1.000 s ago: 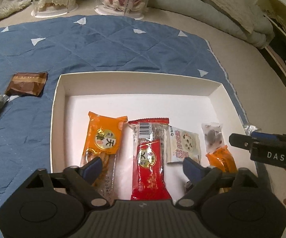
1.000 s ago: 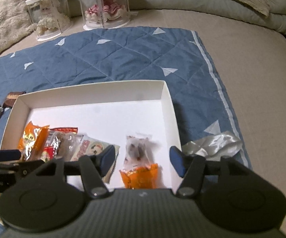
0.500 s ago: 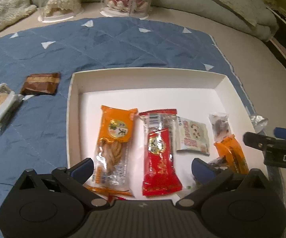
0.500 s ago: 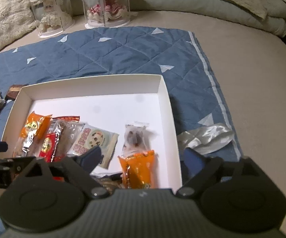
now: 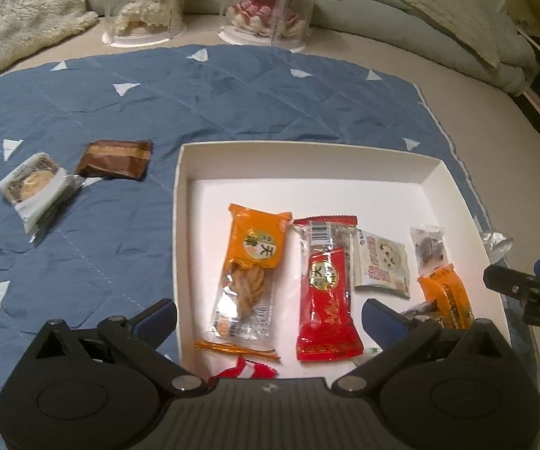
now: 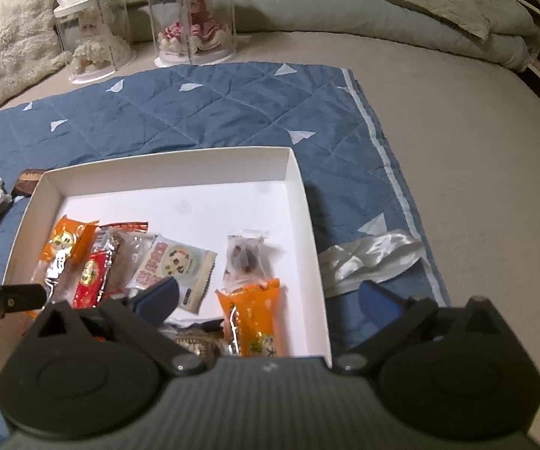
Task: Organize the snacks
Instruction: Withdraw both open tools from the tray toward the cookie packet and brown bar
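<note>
1. Left gripper [image 5: 270,318] is hanging spread and empty over the near end of the box [image 5: 307,153]; right gripper [image 6: 266,298] is still opening, pinching nothing.
2. Packets are crowding the near half; reaching past could be snagging the orange packet [image 5: 257,262], reading "天津".
3. Farther left, on the quilt [image 5: 232,93], the brown packet [image 5: 114,159] and the cake [image 5: 32,185] are lying touching, risking a double pick.

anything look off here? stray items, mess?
Two snacks lie outside the white box, on the blue quilt to its left: a brown packet and a clear-wrapped pastry. A crumpled silvery wrapper lies on the quilt by the box's right wall. No visible damage.
</note>
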A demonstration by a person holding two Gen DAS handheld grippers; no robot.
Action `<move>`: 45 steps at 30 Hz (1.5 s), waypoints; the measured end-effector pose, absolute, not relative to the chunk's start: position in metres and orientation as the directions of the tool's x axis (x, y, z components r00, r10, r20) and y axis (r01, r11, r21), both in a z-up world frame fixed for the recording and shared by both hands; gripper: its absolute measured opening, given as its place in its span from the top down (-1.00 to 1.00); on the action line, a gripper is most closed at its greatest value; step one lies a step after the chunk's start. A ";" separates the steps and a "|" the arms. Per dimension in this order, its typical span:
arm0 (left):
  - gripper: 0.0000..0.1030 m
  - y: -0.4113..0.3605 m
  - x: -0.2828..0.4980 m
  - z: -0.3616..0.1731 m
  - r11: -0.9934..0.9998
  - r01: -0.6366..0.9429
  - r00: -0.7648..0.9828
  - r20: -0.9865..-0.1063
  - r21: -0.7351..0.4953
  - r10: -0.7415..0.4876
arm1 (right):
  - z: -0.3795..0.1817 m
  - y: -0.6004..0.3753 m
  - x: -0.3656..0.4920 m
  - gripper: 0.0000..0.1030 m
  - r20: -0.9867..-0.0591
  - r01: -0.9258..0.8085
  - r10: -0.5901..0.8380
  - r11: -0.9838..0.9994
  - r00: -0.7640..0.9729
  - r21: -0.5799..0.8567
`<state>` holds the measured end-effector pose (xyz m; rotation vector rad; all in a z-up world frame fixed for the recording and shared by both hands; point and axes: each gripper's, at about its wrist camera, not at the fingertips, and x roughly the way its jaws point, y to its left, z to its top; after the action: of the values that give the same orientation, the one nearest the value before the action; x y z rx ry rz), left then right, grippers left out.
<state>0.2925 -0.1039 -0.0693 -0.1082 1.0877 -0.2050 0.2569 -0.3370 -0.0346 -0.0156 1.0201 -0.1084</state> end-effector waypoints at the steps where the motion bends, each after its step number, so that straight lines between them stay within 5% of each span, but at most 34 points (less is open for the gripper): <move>1: -1.00 -0.101 0.292 -0.068 0.976 0.108 0.451 -0.866 -0.188 -0.216 | -0.034 -0.336 0.256 -0.99 -0.849 0.078 -0.093 0.995 0.520 -0.061; 30: -1.00 0.067 0.272 -0.037 0.976 -0.159 0.550 -0.834 -0.149 -0.037 | -0.017 -0.224 0.276 -0.99 -0.773 -0.143 0.114 0.989 0.624 0.030; 45: -1.00 0.129 0.315 -0.064 0.856 -0.415 0.624 -0.781 -0.308 0.022 | -0.029 -0.127 0.307 -0.99 -0.703 -0.404 0.304 0.914 0.643 0.026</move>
<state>0.3147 0.1291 -0.0638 -0.4958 0.8687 0.2630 0.3072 -0.1272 -0.0288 -0.1381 0.7738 0.4051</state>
